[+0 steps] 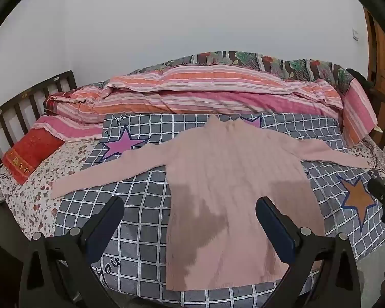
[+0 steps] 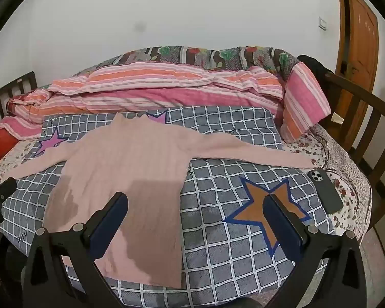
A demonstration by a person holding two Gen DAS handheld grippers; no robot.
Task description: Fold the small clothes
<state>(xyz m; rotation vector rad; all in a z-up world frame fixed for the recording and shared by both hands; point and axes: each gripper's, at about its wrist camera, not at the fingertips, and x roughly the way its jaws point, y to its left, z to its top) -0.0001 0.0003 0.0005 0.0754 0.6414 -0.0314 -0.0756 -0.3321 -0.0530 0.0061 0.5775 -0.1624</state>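
Two black two-finger tools, both spread wide, nothing between the jaws. Left gripper [image 1: 190, 205] above hem of pink ribbed knit sweater [image 1: 233, 179], spread flat, sleeves outstretched, on grey checked blanket with star motifs [image 1: 131, 195]. Right gripper [image 2: 196, 201] above sweater's right edge and orange star. Dark phone [image 2: 326, 192] at far right on floral sheet.

Bare checked blanket [image 2: 218, 243] lies open either side of the pink sweater [image 1: 233, 179]. A phone [image 2: 326, 192] sits off the right sleeve, and heaped striped bedding [image 1: 205, 89] walls off the far side
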